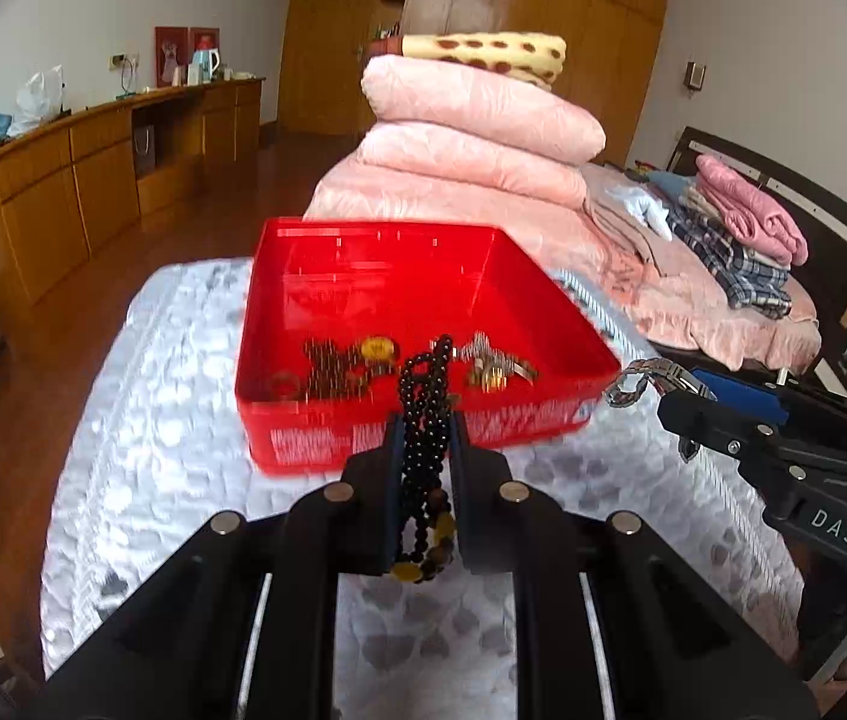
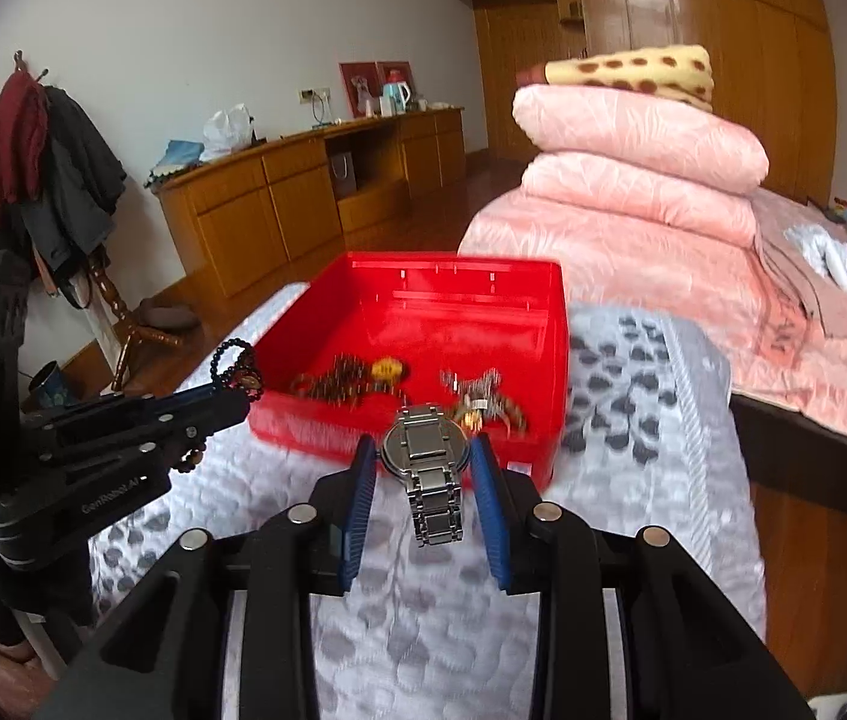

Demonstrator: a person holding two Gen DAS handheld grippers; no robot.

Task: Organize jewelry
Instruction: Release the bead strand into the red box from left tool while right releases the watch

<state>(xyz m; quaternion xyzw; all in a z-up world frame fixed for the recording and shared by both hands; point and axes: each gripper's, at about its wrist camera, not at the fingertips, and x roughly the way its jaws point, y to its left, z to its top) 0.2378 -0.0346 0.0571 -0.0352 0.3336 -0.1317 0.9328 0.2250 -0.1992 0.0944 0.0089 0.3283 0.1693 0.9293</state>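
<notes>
Red tray (image 1: 279, 300) sits far on quilted surface (image 1: 183, 420). Left gripper (image 1: 426, 438) pinches black bead strand (image 1: 423, 408); right gripper (image 2: 426, 456) clamps steel watch (image 2: 426, 450), both raised near tray, likely for dropping in.

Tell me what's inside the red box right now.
Inside the red box: dark beaded bracelets with a yellow bead on the left, and a tangle of silver and gold pieces on the right. The held watch covers part of that tangle, and blur hides details.

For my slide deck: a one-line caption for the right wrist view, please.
Right gripper clamps a silver watch before the red tray of jewelry.
</notes>
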